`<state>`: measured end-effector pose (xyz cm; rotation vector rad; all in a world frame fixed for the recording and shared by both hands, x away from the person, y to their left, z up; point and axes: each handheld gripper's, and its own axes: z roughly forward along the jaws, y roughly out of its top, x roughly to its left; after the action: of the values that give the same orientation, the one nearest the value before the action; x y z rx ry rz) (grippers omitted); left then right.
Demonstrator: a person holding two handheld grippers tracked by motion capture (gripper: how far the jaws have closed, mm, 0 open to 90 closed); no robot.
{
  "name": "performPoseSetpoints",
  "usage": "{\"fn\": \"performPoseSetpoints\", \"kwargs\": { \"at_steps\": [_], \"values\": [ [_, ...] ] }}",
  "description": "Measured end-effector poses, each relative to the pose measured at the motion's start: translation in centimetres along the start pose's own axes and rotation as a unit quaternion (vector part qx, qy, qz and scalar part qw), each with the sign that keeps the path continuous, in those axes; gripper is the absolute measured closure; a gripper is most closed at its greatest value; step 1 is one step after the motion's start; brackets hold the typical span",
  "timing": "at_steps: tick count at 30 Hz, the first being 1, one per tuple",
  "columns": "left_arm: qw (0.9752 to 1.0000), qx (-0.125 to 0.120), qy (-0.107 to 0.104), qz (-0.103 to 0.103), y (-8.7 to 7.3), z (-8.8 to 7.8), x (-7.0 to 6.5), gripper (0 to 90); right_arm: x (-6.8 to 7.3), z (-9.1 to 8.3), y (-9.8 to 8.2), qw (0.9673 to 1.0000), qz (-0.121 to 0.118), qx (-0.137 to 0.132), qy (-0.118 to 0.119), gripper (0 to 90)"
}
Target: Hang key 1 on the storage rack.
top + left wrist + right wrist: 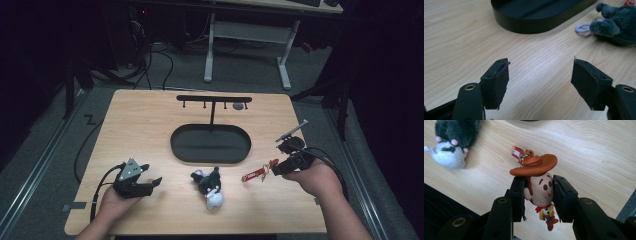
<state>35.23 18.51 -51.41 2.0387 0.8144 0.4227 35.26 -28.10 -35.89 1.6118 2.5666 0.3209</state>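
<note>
Your right gripper [538,195] pinches the cowboy figure keychain [539,185] by its head, its red strap [253,174] hanging over the table [150,120]. Your left gripper [540,83] rests with its 2 jaws spread, near the plush toy [210,186].

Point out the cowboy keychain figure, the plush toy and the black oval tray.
cowboy keychain figure [541,186], right gripper view, on its face.
plush toy [210,186], high view, on its dark body.
black oval tray [175,145], high view, on its left rim.
</note>
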Motion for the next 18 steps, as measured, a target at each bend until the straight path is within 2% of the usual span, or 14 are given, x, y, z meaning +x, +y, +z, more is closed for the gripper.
{"fn": "performPoseSetpoints", "kwargs": {
  "at_steps": [12,18],
  "values": [
    [1.0000,0.005,-0.001,0.006,0.1,0.3,-0.2,30.7,0.5,-2.9,1.3,0.9997,-0.002,0.009,-0.022,64.1],
    [0.9999,0.008,-0.001,0.011,0.0,0.3,-0.3,30.6,0.6,-3.3,2.3,0.9995,-0.002,0.014,-0.029,64.0]
  ]
}}
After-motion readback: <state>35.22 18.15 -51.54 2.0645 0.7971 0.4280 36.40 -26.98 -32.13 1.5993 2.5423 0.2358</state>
